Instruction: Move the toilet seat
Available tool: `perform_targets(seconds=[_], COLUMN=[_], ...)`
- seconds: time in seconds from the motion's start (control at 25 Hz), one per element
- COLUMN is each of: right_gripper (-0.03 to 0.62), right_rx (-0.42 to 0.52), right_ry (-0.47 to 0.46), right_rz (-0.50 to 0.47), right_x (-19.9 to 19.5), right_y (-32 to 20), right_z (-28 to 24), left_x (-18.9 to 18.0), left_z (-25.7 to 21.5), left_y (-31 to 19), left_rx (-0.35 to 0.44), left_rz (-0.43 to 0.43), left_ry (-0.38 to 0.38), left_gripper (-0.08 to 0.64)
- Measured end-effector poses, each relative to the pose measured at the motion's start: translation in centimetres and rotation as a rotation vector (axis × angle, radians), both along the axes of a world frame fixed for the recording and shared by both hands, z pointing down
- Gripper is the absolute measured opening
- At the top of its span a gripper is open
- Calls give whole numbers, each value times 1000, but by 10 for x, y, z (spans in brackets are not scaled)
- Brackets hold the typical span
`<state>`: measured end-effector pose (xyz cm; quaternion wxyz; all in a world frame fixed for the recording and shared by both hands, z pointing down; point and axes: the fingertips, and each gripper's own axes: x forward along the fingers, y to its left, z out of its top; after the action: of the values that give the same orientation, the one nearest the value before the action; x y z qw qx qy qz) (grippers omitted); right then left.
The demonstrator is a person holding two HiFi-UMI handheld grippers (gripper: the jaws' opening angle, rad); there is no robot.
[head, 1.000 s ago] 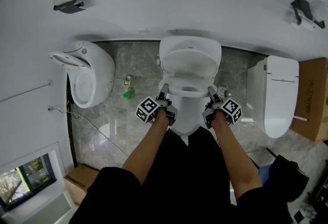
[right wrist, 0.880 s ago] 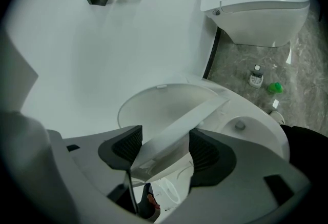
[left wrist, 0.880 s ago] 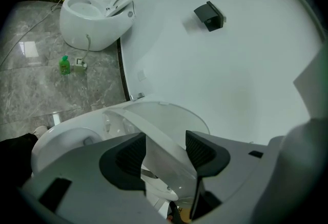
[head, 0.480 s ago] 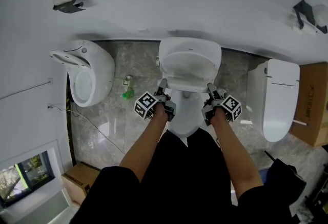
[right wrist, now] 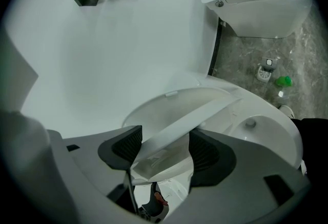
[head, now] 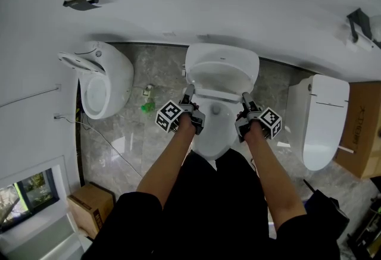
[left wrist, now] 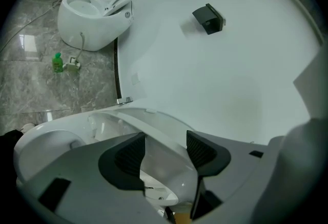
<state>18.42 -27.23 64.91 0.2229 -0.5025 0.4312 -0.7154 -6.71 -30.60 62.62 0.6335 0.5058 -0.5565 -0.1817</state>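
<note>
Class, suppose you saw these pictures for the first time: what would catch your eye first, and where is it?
First, the left gripper and right gripper, clamped on either side of the toilet seat, which is tilted up off the middle toilet. Next, its neighbours along the wall: an open toilet at the left and a closed toilet at the right.

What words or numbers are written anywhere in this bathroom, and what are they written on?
No text here is clear enough to quote.
Cardboard box: dark print on its side, too blurred to read.
Middle toilet: a tiny dark mark near its back, too small to read.
</note>
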Motion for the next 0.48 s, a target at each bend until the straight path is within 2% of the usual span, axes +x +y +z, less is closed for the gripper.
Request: perform_targets(seconds=[0.48], right_gripper=[287], right_rx=[14], right_ry=[-6], right_rz=[42], right_x=[5], right_y=[-27], right_z=[1], left_x=[3], left_z=[3], left_y=[-31], left_rx=[9], left_rz=[-21], left_ry=[-3], left_gripper=[264])
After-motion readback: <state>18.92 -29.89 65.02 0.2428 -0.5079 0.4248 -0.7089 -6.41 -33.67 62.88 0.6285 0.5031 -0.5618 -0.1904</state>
